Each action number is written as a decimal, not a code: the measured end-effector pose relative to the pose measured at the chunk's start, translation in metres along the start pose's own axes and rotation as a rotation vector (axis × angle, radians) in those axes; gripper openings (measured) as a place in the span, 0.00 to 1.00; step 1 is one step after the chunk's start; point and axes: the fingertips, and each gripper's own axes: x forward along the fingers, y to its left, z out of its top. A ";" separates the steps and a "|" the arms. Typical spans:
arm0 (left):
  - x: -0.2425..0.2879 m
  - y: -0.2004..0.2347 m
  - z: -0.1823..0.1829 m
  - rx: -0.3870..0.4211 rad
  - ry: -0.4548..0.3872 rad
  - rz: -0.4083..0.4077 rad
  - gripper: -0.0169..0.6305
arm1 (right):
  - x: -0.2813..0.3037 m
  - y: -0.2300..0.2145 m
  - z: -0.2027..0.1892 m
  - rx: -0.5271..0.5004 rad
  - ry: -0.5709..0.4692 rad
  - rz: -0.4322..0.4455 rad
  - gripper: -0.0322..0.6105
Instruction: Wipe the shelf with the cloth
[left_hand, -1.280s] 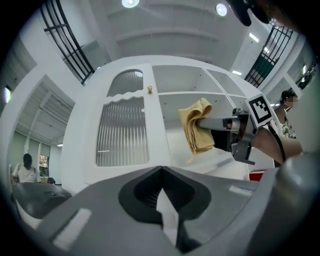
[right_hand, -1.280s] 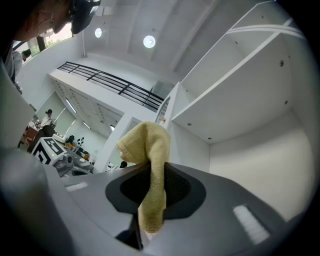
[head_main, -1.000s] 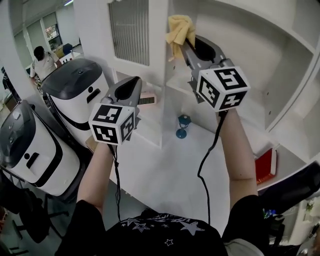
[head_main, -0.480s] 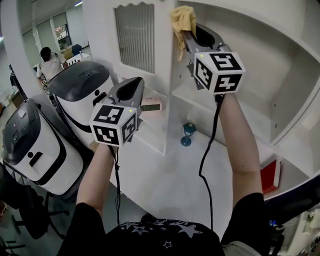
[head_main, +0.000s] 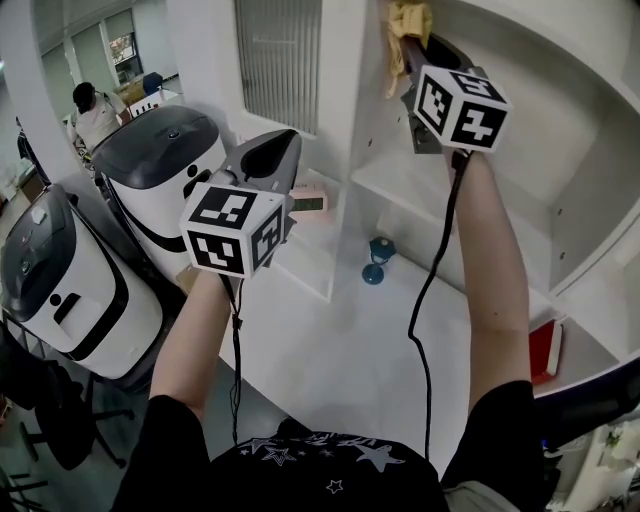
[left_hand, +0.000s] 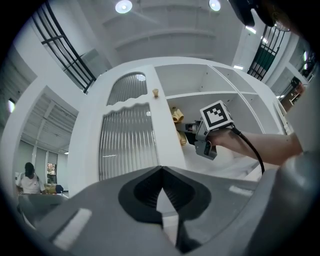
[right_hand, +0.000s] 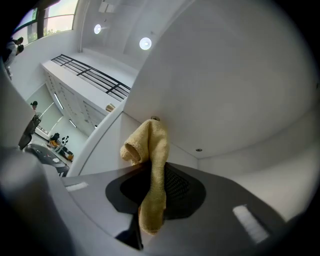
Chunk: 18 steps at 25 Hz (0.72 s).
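Note:
A yellow cloth hangs folded from the jaws of my right gripper, which is shut on it. In the head view that gripper is raised high into the upper compartment of the white shelf unit, with the cloth at the frame's top by the compartment's left wall. The left gripper view shows the cloth ahead of the right gripper's marker cube. My left gripper is held lower, outside the shelf in front of the ribbed door panel. Its jaws are shut with nothing in them.
A small blue object stands on the lower shelf board. A pink clock sits left of the divider and a red book lies at the right. Two white and black machines stand at the left, with a person behind them.
My right gripper has lifted the cloth higher into the upper compartment, toward the frame's top. The left gripper has stayed nearly where it was.

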 end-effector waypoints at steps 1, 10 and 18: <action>0.002 -0.001 0.001 0.000 -0.003 -0.002 0.03 | 0.002 -0.004 -0.002 -0.005 0.008 -0.012 0.18; 0.020 -0.007 0.017 0.018 -0.039 -0.016 0.03 | 0.022 -0.036 -0.014 -0.079 0.080 -0.109 0.17; 0.024 -0.009 0.015 -0.005 -0.048 -0.023 0.03 | 0.040 -0.066 -0.029 -0.063 0.169 -0.205 0.16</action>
